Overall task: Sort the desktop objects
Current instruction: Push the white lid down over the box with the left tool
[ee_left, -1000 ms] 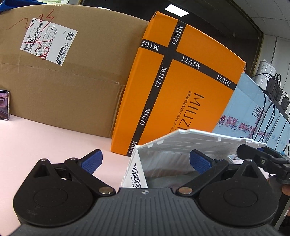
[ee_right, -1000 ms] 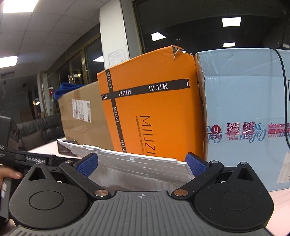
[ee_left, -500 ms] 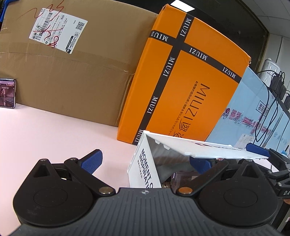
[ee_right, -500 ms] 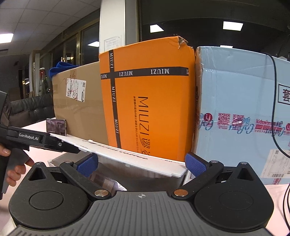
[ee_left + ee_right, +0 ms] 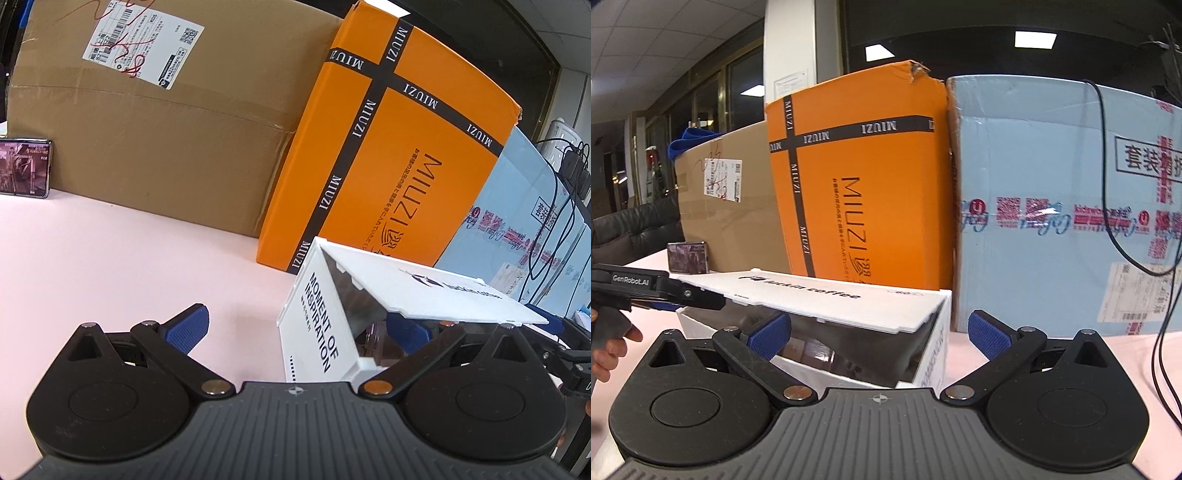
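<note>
The left hand-held gripper [image 5: 297, 328] is spread wide. Its left pad hangs over bare desk [image 5: 110, 258], and its right pad sits inside a white box [image 5: 317, 325], under the half-lowered lid [image 5: 424, 291]. The box's near left corner stands between the two fingers.

The right hand-held gripper [image 5: 879, 332] is also spread. Its left pad is tucked under the lid's near edge in the box opening, and its right pad is outside the box's right wall. In the right wrist view, the left tool's tip meets the lid's left corner, with a hand [image 5: 609, 350] on its grip. I cannot tell whether it touches the lid.

The box rests on the pink desk, its lid tilted and printed "luckin coffee". What lies inside is too dark to make out.

Just behind it stands an orange box [image 5: 388, 166], with a brown carton [image 5: 147, 147] to its left and a blue box [image 5: 1052, 184] to its right. A phone [image 5: 24, 166] leans against the carton at far left. A black cable [image 5: 1104, 184] hangs across the blue box.
</note>
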Available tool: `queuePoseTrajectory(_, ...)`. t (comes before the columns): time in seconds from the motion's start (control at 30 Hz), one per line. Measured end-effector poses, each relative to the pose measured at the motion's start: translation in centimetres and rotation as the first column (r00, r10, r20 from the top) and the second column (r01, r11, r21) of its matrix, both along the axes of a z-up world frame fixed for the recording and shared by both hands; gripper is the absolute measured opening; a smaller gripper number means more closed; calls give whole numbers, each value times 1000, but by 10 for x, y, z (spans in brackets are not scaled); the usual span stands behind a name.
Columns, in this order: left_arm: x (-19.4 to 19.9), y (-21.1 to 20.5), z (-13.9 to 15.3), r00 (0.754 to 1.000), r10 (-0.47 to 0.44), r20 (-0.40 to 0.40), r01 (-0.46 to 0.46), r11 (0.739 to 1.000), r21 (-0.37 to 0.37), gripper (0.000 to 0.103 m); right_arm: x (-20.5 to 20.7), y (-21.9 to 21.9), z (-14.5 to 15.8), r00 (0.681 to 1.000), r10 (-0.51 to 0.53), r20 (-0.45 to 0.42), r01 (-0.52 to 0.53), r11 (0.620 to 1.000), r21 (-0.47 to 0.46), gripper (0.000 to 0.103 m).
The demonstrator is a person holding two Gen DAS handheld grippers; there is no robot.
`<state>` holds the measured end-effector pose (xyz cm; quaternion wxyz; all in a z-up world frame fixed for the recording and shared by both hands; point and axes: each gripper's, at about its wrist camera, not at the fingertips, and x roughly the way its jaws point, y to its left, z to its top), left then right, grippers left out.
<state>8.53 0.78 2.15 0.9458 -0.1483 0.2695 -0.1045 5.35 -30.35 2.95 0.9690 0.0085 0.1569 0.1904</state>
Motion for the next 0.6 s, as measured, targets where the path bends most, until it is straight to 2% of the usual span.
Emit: queuePoseTrajectory(0.6,-11,12,-3,1000,23,-8,-23,999,-24,103,-9,-15,-8,998,-50,-33,52,997,62,103)
